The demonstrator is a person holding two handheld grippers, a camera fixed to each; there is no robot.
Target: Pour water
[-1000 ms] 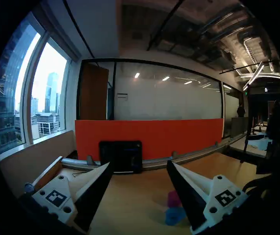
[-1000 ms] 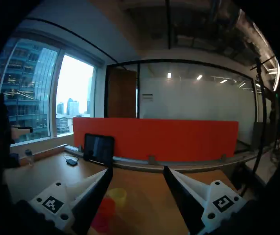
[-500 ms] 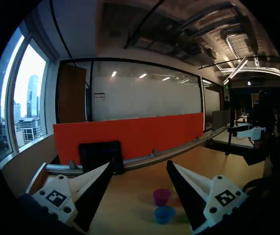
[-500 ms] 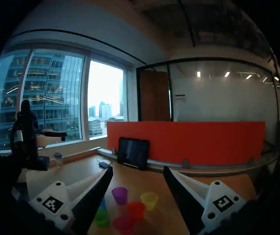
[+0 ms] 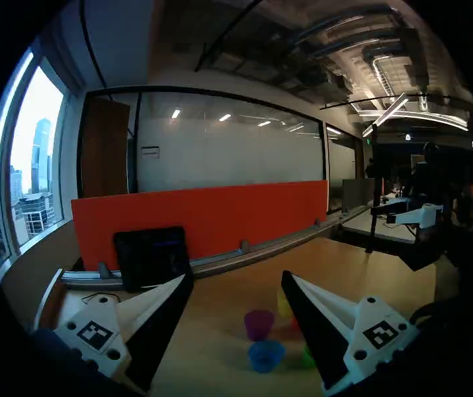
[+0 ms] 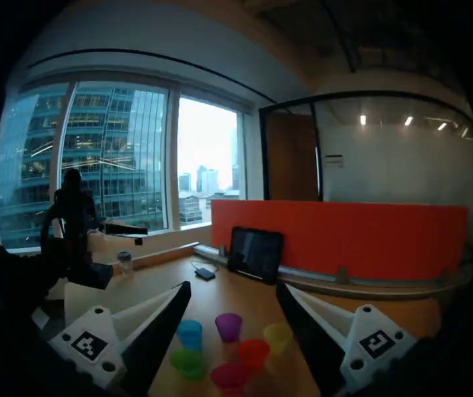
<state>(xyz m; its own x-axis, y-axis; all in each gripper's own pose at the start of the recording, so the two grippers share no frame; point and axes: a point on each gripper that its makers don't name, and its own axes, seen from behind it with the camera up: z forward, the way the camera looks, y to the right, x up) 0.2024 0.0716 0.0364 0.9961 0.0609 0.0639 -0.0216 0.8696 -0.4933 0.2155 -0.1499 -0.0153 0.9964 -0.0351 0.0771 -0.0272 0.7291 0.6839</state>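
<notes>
Left claw (image 5: pixel 235 275) apart and empty, right claw (image 6: pixel 233 285) apart and empty, purple cup (image 6: pixel 228 326) beside blue cup (image 6: pixel 190 333) on wooden surface (image 6: pixel 167 283).

This is a high-rise, open-plan office: a long wooden tabletop (image 5: pixel 348 261) backed by an orange desk divider (image 5: pixel 196 215), a glass-walled room (image 5: pixel 229 155) with a wooden door (image 5: pixel 104 149) behind it, exposed ceiling ducts (image 5: pixel 342 46) with strip lights (image 5: pixel 391 109), and tall windows (image 6: pixel 114 159) facing city towers.

Green cup (image 5: pixel 307 358) mostly hidden; pink cup (image 6: pixel 229 378) cut off at bottom edge.
</notes>
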